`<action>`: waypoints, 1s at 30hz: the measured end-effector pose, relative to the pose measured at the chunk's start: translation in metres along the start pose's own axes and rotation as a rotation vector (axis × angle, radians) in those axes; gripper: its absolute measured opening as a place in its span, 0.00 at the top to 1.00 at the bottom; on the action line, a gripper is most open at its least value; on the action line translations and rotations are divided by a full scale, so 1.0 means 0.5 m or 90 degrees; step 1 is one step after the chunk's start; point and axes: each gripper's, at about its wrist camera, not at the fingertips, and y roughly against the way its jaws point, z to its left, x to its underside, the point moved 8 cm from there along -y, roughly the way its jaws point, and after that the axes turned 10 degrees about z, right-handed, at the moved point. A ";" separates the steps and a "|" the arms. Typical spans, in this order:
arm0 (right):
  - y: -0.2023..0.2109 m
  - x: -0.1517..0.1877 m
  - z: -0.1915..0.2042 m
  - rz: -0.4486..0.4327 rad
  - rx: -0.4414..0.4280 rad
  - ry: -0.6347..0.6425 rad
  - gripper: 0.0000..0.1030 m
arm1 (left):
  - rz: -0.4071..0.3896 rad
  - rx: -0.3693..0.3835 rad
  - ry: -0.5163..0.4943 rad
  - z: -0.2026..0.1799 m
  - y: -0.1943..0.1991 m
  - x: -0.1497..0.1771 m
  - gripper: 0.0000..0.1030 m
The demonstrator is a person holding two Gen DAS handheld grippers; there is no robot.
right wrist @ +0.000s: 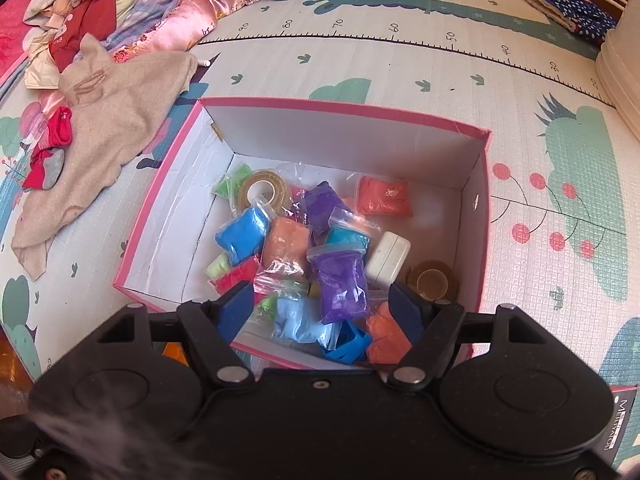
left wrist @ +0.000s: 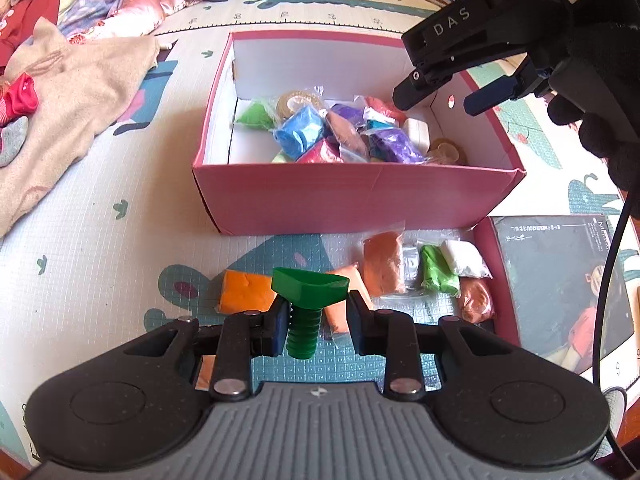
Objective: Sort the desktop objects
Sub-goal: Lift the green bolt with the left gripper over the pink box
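My left gripper [left wrist: 318, 306] is shut on a green toy bolt [left wrist: 306, 286], held by its threaded shaft above the play mat. Below it lie several bags of coloured clay: orange [left wrist: 244, 290], brown [left wrist: 382, 264], green [left wrist: 436, 270] and white [left wrist: 466, 258]. Beyond them stands the pink box [left wrist: 360, 200], with many clay bags, a tape roll [right wrist: 264, 192] and a white block [right wrist: 388, 258] inside. My right gripper [right wrist: 322, 312] hangs open over the near side of the box [right wrist: 160, 240], holding nothing. The left wrist view shows it [left wrist: 440, 100] above the box's right wall, in a black-gloved hand.
A dark printed box lid [left wrist: 560, 280] lies right of the loose bags. A beige garment [left wrist: 72, 92] and a heap of clothes [right wrist: 100, 20] cover the mat to the left. A dotted blue cloth [right wrist: 572, 4] lies far right. A black cable [left wrist: 608, 280] hangs at the right edge.
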 end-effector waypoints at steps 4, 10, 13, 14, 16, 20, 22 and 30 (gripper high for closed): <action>0.028 0.016 -0.009 0.000 -0.011 -0.028 0.28 | -0.024 0.005 0.004 -0.006 0.030 -0.022 0.72; 0.077 0.041 -0.023 -0.012 -0.003 -0.031 0.28 | -0.063 0.016 0.018 -0.012 0.069 -0.061 0.72; 0.098 0.064 -0.037 -0.013 -0.009 -0.049 0.27 | -0.079 0.020 0.025 -0.017 0.078 -0.081 0.72; 0.104 0.072 -0.042 -0.012 -0.010 -0.053 0.27 | -0.084 0.021 0.026 -0.019 0.081 -0.088 0.72; 0.116 0.089 -0.051 -0.011 -0.009 -0.057 0.27 | -0.092 0.029 0.029 -0.026 0.085 -0.102 0.72; 0.138 0.128 -0.067 -0.011 -0.004 -0.063 0.27 | -0.112 0.040 0.027 -0.046 0.090 -0.134 0.72; 0.148 0.149 -0.073 -0.011 -0.010 -0.069 0.27 | -0.118 0.047 0.028 -0.054 0.089 -0.150 0.72; 0.169 0.238 -0.085 0.005 -0.035 -0.083 0.27 | -0.147 0.053 0.022 -0.080 0.076 -0.220 0.72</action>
